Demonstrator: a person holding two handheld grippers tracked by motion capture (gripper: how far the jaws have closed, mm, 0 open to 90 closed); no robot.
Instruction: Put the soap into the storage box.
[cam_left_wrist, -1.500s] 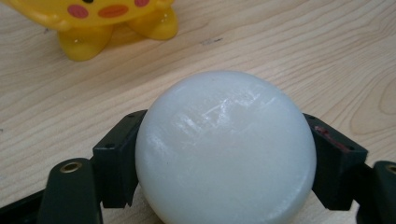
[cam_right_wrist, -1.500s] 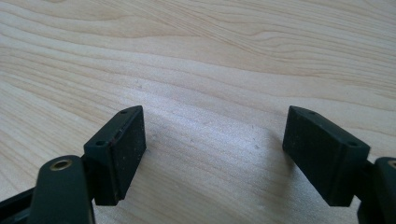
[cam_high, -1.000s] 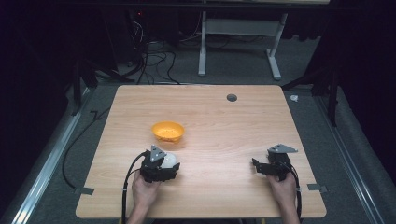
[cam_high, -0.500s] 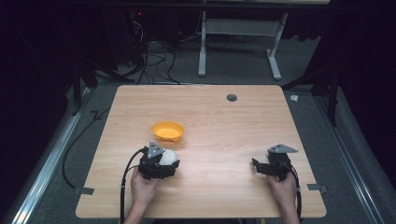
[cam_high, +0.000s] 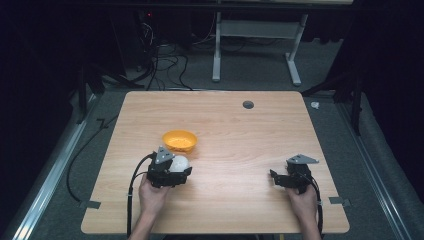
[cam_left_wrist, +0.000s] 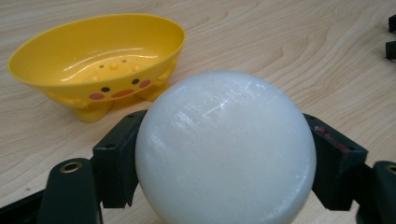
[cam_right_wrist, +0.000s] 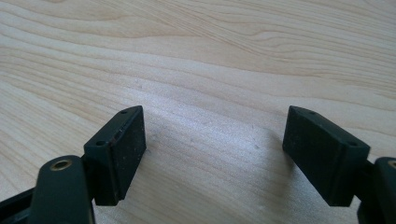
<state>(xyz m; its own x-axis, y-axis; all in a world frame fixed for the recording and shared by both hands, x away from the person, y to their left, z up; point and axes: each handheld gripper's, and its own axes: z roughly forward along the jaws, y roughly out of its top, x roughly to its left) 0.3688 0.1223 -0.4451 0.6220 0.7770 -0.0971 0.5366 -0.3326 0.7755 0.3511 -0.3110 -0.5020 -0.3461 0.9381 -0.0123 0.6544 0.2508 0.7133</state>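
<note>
Left hand-held gripper (cam_high: 175, 169) clamps a white ball (cam_left_wrist: 224, 147) just near of the yellow duck-face dish (cam_left_wrist: 100, 58) on the bench (cam_high: 240, 135), right hand-held gripper (cam_right_wrist: 212, 154) wide, empty; smooth sphere may squirt from the flat jaws if tilted.

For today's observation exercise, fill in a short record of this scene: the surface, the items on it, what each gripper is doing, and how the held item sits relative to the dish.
surface: wooden table
held item: white ball, clamped between the left gripper fingers
dish: yellow duck-faced bowl, empty, upright on the table
ball to bowl: ball sits just in front of the bowl, not inside it
right gripper: open, nothing between its fingers, low over bare table
</note>
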